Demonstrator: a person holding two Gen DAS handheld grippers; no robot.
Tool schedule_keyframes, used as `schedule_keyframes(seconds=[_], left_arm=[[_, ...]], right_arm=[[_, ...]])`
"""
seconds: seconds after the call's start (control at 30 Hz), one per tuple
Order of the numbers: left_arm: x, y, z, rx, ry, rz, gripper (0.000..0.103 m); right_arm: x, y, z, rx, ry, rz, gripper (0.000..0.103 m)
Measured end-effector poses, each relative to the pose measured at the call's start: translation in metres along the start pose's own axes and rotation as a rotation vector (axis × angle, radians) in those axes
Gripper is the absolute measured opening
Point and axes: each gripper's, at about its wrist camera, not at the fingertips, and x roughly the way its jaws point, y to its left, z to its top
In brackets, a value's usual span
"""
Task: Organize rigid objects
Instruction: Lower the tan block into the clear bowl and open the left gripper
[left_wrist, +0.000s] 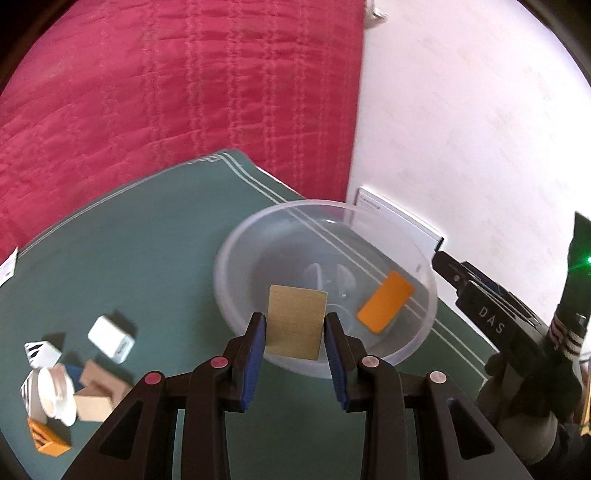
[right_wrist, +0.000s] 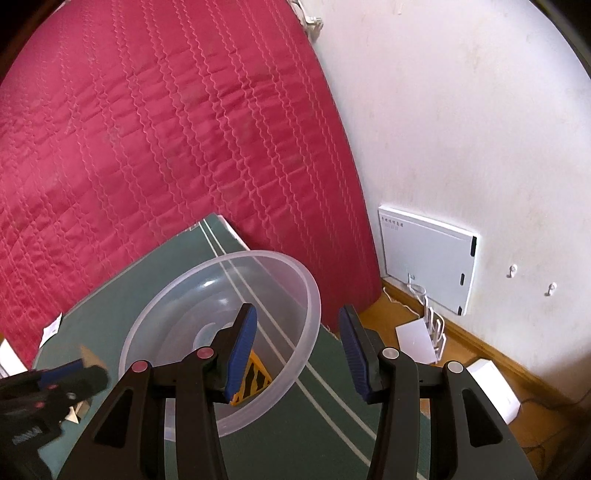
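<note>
Loose pile (left_wrist: 70, 384) left on green mat (left_wrist: 129, 258): white cube (left_wrist: 110, 338), cardboard blocks, orange block, white cup.

Left gripper (left_wrist: 294, 332) clamps tan wooden block (left_wrist: 295, 321), poised over near rim of clear bowl (left_wrist: 258, 229). Orange block (left_wrist: 384, 306) already inside, right of centre.

Judgement: carry block further past rim, lower close to bowl floor, then release, so no bounce-out.

Right gripper (right_wrist: 298, 350) at bowl's right side, jaws spread, holding nothing; keep it clear of drop.

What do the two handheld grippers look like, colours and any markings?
Both the left gripper and the right gripper are black plastic linkages with ribbed blue finger pads and round pink and silver pivot pins. One body bears white letters "DAS".
</note>
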Motion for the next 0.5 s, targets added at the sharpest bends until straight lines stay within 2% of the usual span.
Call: schedule_keyframes(seconds=[0.17, 0.2, 0.23, 0.27, 0.3, 0.5], left_arm=[[0.015, -0.016, 0.004, 0.036, 0.003, -0.015, 0.035], [0.017, -0.018, 0.005, 0.038, -0.001, -0.019, 0.038], [0.018, -0.018, 0.005, 0.037, -0.003, -0.022, 0.042], [0.019, -0.018, 0.005, 0.033, -0.007, -0.022, 0.056], [0.019, -0.016, 0.004, 0.026, -0.013, -0.016, 0.066], [0.02, 0.001, -0.005, -0.026, 0.002, 0.028, 0.066]], right_arm=[[-0.001, 0.002, -0.001, -0.005, -0.008, 0.002, 0.048], [-0.002, 0.001, -0.001, -0.005, -0.009, 0.002, 0.048], [-0.002, 0.002, -0.001, -0.005, -0.009, 0.002, 0.048], [-0.002, 0.002, -0.001, -0.004, -0.008, 0.002, 0.048], [-0.002, 0.002, -0.001, -0.004, -0.008, 0.002, 0.048], [-0.002, 0.002, -0.001, -0.005, -0.008, 0.002, 0.048]])
